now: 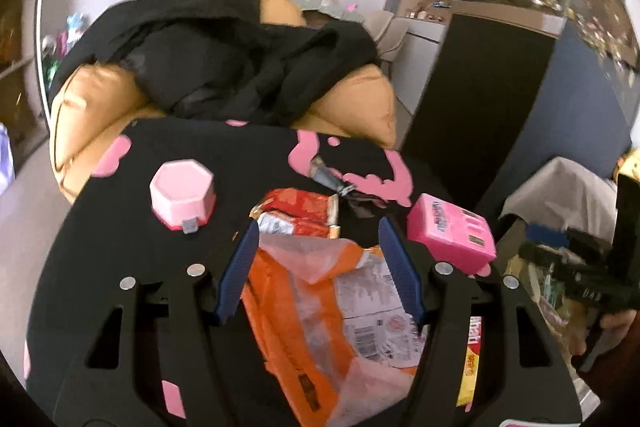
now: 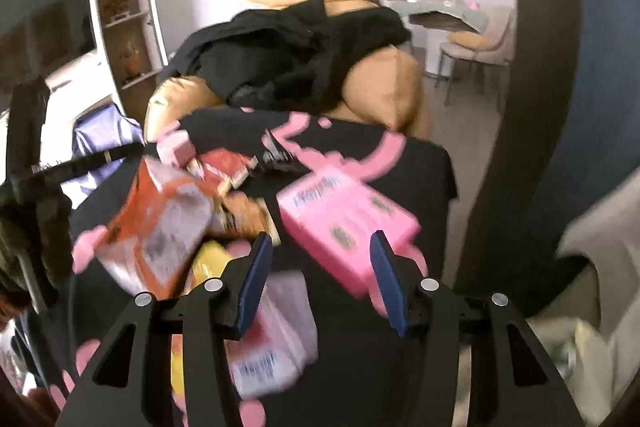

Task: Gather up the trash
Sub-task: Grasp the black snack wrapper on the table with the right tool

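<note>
My left gripper [image 1: 319,227] is shut on a crinkled orange snack bag [image 1: 304,307], whose edges meet both blue pads. In the right wrist view the same bag [image 2: 160,227] is a blur at the left. Beyond it lie red snack packets [image 1: 300,211] and a small grey wrapper [image 1: 326,175]. A yellow packet [image 1: 472,359] lies to its right. My right gripper [image 2: 321,238] is open above the black cloth. A pink carton [image 2: 348,227] lies at its right finger, and a white packet with a barcode [image 2: 272,339] lies under its left finger.
The low table [image 1: 120,267] wears a black cloth with pink blotches. A pink hexagonal box [image 1: 182,193] stands at its left. Behind it is an orange armchair [image 1: 100,107] heaped with black clothes [image 1: 240,67]. A dark cabinet [image 1: 480,107] stands to the right.
</note>
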`<state>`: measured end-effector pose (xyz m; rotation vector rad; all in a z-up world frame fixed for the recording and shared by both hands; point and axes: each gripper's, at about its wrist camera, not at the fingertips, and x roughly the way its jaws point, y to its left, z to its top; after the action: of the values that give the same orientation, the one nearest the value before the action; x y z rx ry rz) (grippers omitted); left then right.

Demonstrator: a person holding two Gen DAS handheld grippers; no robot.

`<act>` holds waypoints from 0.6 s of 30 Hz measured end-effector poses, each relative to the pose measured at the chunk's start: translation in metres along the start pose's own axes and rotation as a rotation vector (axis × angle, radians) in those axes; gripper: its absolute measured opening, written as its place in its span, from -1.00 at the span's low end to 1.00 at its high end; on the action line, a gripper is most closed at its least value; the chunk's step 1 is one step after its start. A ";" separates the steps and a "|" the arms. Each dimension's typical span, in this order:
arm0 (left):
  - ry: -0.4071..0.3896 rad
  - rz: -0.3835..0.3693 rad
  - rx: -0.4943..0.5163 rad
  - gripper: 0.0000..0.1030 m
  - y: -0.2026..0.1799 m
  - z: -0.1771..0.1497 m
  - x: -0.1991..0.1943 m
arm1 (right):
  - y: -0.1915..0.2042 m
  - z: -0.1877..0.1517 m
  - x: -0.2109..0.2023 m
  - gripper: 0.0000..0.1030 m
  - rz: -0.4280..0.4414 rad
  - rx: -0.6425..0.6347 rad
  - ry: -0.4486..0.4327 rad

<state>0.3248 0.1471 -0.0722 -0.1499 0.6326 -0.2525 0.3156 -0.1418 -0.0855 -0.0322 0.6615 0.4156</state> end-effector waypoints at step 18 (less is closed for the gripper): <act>-0.011 0.020 -0.213 0.15 0.084 -0.031 -0.029 | 0.065 0.095 0.209 -0.06 -0.073 0.088 0.278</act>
<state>0.2992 0.2334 -0.0988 -0.3490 0.6489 -0.1644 0.4952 0.0089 -0.1291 -0.0307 0.9489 0.3136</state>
